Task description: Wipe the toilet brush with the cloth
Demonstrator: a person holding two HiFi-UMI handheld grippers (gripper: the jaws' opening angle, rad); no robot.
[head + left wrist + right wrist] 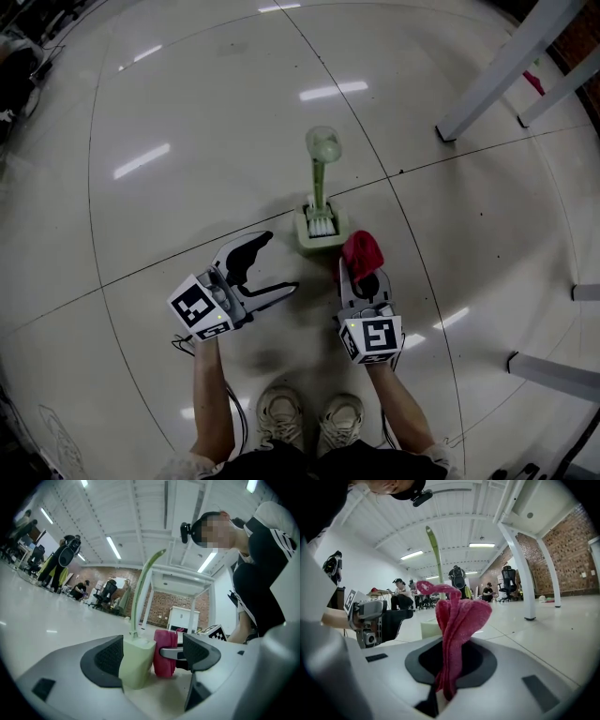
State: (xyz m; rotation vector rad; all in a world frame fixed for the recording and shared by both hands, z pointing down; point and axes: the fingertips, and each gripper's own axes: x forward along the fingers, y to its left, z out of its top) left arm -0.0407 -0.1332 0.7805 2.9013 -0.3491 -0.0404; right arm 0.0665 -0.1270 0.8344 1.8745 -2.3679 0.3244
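In the head view the red cloth (361, 251) covers the tips of the right gripper (362, 272), the white frame legs (497, 70) run off the top and right edges, and in the right gripper view that cloth hides most of the green holder (429, 629).

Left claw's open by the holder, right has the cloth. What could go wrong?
The brush holder stands free on the floor; the open left claw could tip it and the tall toilet brush. The red cloth is pinched only by a narrow fold in the right claw and might slip out while wiping.
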